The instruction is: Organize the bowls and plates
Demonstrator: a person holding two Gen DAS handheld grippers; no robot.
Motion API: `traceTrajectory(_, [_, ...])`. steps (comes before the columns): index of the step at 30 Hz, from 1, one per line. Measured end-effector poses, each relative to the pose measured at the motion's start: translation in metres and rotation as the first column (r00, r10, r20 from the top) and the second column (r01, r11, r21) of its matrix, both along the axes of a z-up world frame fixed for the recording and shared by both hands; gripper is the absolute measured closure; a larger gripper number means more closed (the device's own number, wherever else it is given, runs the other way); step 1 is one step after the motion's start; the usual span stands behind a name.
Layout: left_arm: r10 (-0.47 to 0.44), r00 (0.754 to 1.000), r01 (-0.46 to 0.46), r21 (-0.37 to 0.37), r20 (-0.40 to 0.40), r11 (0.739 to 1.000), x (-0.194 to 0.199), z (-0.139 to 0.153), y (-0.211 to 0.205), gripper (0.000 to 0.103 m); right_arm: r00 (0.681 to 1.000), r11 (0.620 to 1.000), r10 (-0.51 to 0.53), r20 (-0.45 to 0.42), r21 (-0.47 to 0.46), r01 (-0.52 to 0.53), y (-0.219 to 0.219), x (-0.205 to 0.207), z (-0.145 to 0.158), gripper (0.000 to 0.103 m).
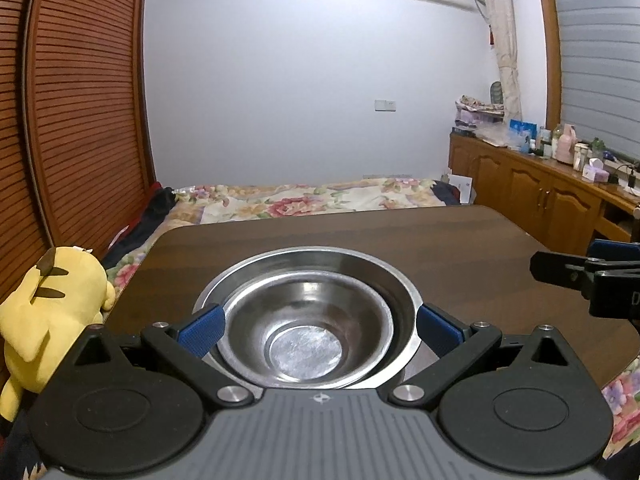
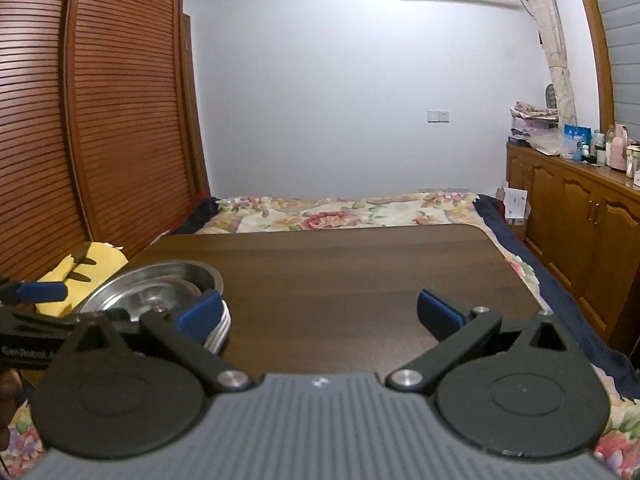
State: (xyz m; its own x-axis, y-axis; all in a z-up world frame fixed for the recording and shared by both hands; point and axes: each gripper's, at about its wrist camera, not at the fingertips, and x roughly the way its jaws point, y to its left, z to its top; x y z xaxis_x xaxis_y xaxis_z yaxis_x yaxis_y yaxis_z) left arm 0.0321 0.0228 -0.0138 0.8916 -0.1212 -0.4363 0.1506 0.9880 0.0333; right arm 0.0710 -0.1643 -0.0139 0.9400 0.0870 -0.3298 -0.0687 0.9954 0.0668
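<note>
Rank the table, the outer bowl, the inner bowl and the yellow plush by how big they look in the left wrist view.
1. table
2. outer bowl
3. inner bowl and yellow plush: these look alike, and the plush is cut off by the frame edge and partly behind the left gripper, so I will not rank them.

Your left gripper (image 1: 318, 330), a black two-finger linkage with blue ribbed pads on a grey ribbed body, fills the bottom of the left wrist frame. Its jaws stand wide apart, level with each other, with nothing pinched between the pads (image 1: 202, 330). At the right edge of that frame your right gripper (image 1: 584, 276) shows side-on, black with a strip of blue.

In the right wrist frame your right gripper (image 2: 320, 316) is likewise spread wide, its blue pads (image 2: 440, 312) far apart and gripping nothing. At the lower left edge your left gripper (image 2: 36, 296) shows as a blue pad on black links.
</note>
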Motion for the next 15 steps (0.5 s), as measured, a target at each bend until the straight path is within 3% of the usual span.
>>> traceTrajectory(15, [0.065,0.998,-0.065,0.0,-0.003,0.998,-0.001,-0.015,0.011,0.0,1.0,1.0,-0.022,-0.006,-0.008,0.022,0.0,-0.002,-0.017,0.0])
